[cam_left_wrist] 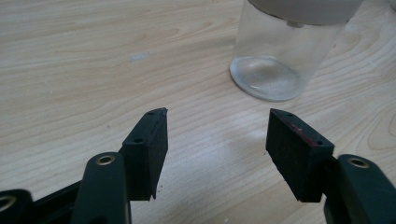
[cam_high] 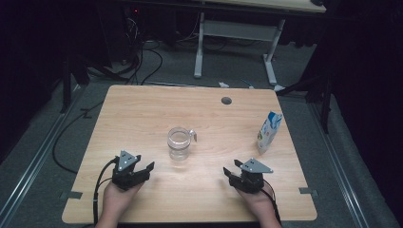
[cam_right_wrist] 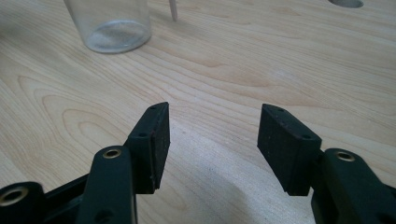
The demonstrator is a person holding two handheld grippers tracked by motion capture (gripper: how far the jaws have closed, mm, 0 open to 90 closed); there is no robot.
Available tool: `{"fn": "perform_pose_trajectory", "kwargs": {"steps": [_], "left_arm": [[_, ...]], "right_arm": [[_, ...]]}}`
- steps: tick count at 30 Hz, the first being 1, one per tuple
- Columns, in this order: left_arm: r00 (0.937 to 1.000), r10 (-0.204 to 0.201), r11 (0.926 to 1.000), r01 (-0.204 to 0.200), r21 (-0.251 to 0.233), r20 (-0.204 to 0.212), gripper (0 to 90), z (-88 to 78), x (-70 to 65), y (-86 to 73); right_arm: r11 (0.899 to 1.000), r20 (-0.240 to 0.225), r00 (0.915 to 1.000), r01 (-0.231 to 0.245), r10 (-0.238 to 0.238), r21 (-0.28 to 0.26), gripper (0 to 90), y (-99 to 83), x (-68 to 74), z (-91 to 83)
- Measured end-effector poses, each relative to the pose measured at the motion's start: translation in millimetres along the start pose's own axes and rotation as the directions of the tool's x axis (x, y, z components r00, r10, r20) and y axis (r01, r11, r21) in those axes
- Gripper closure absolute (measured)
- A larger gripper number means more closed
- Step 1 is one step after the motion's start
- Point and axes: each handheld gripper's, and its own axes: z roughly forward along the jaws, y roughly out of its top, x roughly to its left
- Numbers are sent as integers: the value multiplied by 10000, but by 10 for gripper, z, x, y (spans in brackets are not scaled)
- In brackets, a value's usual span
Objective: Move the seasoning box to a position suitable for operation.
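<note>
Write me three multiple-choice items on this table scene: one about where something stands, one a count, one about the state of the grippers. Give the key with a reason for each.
1. Where does the milk carton stand?
A. Near the table's right edge
B. Between the two grippers
C. Inside the glass jar

2. How many things, apart from the grippers, stand on the wooden table?
A. Four
B. Two
C. None

3. How are the left gripper and right gripper set?
A. Both open, holding nothing
B. Both shut on the jar
C. Left shut, right open

Key:
1 A, the carton stands upright at the right side, far from the centre.
2 B, just the clear glass jar and the carton.
3 A, bare wood shows between each pair of jaws.
</note>
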Motion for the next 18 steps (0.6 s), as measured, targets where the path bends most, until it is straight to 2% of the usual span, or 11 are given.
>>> {"fn": "perform_pose_trajectory", "kwargs": {"steps": [6,9,12,18], "left_arm": [[9999,63,9999,-65,-102,-151,454,42,6,74],[9996,245,9996,-247,-122,-165,476,70,4,127],[9996,241,9997,-240,55,-110,484,123,1,192],[9991,403,9992,-404,-81,-137,510,190,-16,268]], "right_arm": [[9999,-117,9998,-158,158,28,424,-9,-24,6],[9997,-95,9997,-211,212,79,424,-15,-30,7],[9997,-114,9997,-198,199,116,424,-17,-30,13],[9997,-176,9997,-156,159,170,423,-21,-28,26]]}}
